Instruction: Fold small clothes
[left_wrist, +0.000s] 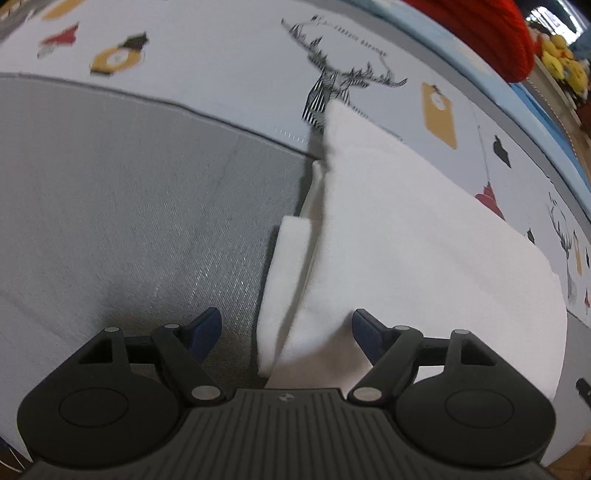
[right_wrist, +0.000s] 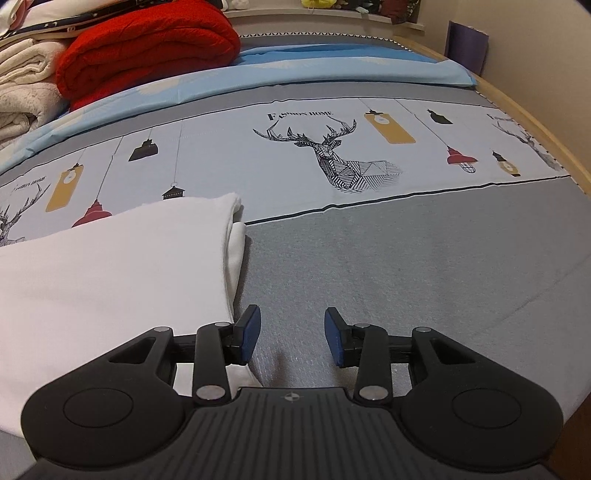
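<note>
The white garment (left_wrist: 406, 240) lies folded on the bed, across the line where the grey sheet (left_wrist: 129, 203) meets the pale printed band (left_wrist: 221, 66). In the left view I see 2 layers: a broad top panel, and under it a narrower fold poking out along its edge toward the grey. In the right view the same cloth (right_wrist: 110, 266) fills my lower left, its folded edge running down toward my left finger.

My left claw (left_wrist: 286, 334) stands wide open over the near end of the garment; the cloth sits between the 2 blue pads (left_wrist: 205, 330), but neither pad presses on it. One pad is over the grey sheet, the other lies against the white panel's surface, without a grip that I can see.

My right claw (right_wrist: 291, 334) is about half open and holds nothing; between its pads (right_wrist: 249, 328) there is only grey sheet. Its left finger sits just beside the garment's edge.

Further out, the band shows a line-drawn deer (right_wrist: 332, 155) and hanging lamps. Beyond it lies a blue cover (right_wrist: 314, 66), then a folded red quilt (right_wrist: 147, 48) beside cream blankets (right_wrist: 26, 85). A wooden bed frame (right_wrist: 524, 110) runs along the right
</note>
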